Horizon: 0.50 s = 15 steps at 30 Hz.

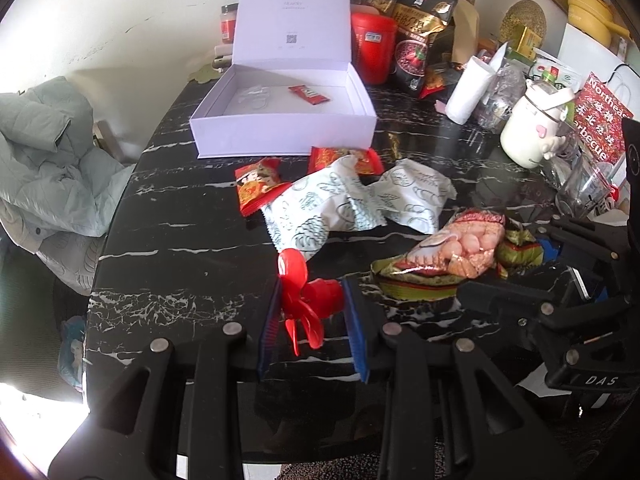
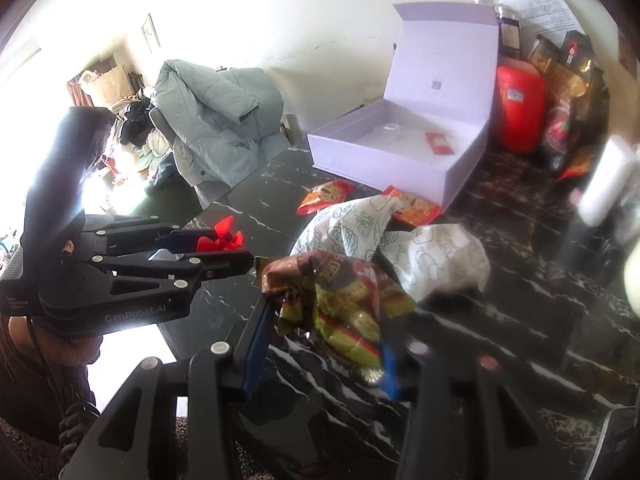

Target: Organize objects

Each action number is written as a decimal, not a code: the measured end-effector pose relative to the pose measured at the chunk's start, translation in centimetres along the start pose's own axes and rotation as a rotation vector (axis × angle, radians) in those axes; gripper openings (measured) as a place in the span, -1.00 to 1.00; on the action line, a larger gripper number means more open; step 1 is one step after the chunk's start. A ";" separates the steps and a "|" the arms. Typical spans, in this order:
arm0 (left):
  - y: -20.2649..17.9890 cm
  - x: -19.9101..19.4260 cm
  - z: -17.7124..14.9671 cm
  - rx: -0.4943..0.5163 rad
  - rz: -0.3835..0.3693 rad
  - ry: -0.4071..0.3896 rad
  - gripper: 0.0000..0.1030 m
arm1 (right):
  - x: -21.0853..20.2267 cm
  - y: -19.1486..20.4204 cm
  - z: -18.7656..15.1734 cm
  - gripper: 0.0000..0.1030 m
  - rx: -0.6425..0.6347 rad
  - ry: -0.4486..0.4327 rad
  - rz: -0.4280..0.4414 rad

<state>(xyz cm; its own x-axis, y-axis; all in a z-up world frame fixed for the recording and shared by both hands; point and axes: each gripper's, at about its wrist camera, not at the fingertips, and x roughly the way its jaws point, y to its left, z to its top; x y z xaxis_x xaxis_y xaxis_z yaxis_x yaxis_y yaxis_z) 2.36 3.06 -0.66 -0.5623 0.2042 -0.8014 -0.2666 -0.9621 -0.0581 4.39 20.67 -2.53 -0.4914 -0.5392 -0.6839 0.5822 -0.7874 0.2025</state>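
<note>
My left gripper [image 1: 311, 300] is shut on a small red plastic fan [image 1: 306, 298], held just above the black marble table [image 1: 180, 240]; it also shows in the right wrist view [image 2: 224, 240]. My right gripper [image 2: 324, 340] is shut on a green and brown snack bag [image 2: 340, 300], lifted over the table; the bag also shows in the left wrist view [image 1: 448, 256]. An open white box [image 1: 280, 120] stands at the back, with a red sachet [image 1: 309, 94] inside. Two white printed packets [image 1: 340, 204] and two orange-red snack packets [image 1: 256, 184] lie between the box and my grippers.
Jars, a red canister [image 1: 374, 48], dark food bags [image 1: 420, 32], a paper roll [image 1: 468, 88] and a white jug [image 1: 532, 128] crowd the back right. A chair with a grey-green jacket [image 1: 48, 160] stands left of the table. The table's left edge curves near my left gripper.
</note>
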 end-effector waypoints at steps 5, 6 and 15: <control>-1.3 -0.6 0.7 0.029 -0.009 -0.006 -0.43 | -1.6 -0.2 0.3 -0.10 -0.006 -0.021 -0.032; -1.6 -0.7 0.9 0.034 -0.012 -0.008 -0.43 | -1.9 -0.3 0.4 -0.10 -0.005 -0.024 -0.035; -2.4 -1.1 3.4 0.064 -0.022 -0.015 -0.43 | -3.2 -1.3 2.2 -0.10 -0.020 -0.046 -0.064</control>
<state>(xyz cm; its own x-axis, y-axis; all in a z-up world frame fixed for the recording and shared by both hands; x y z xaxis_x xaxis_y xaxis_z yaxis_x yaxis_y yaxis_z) 0.98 5.76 2.35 -0.5676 0.2282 -0.7910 -0.3282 -0.9439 -0.0368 3.72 22.76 0.94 -0.5571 -0.5015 -0.6619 0.5610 -0.8150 0.1453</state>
